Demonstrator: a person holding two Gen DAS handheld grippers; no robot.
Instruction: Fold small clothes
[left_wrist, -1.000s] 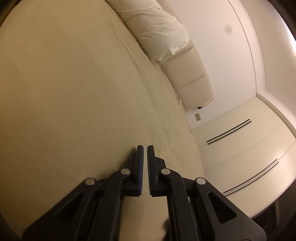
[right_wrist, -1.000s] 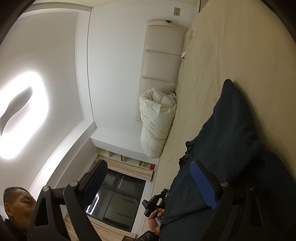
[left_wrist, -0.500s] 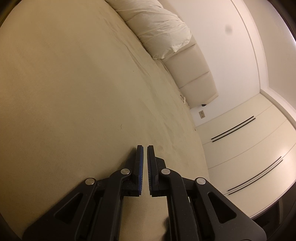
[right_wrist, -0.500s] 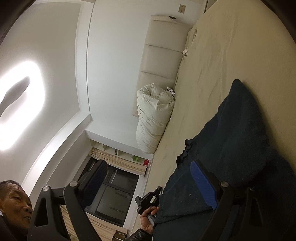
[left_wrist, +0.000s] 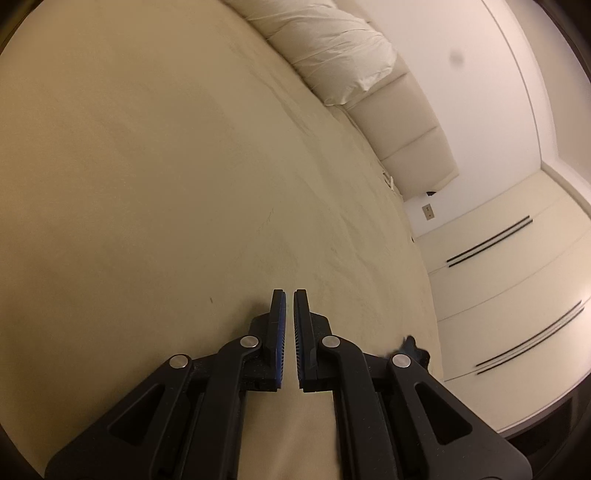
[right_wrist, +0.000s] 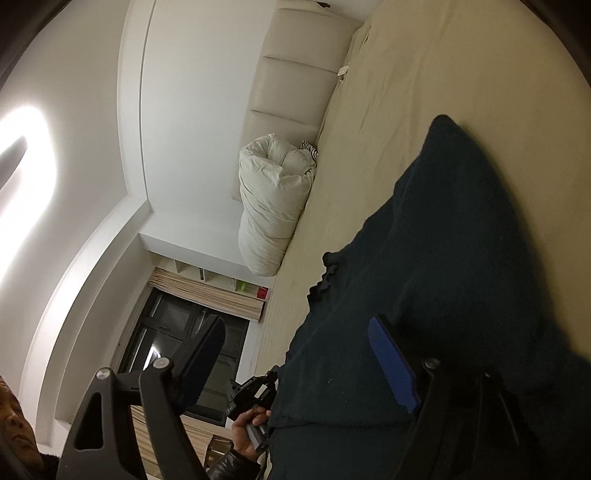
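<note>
While the dark navy garment (right_wrist: 443, 280) lay spread on the beige bed sheet (left_wrist: 155, 177), the right gripper (right_wrist: 295, 350) hung over its near part with jaws wide apart and nothing between them, placed, I judged, to pick an edge for a fold. The left gripper (left_wrist: 289, 314) hovered above bare sheet, its blue pads nearly together with only a thin slit and no cloth in it; a scrap of the dark fabric showed just behind its right finger. In the right wrist view it was seen in the person's hand (right_wrist: 247, 428) beside the garment's far edge. Compared with a second before, the garment sat higher and larger in the right view, and the white duvet roll (right_wrist: 273, 206) had shifted up.
</note>
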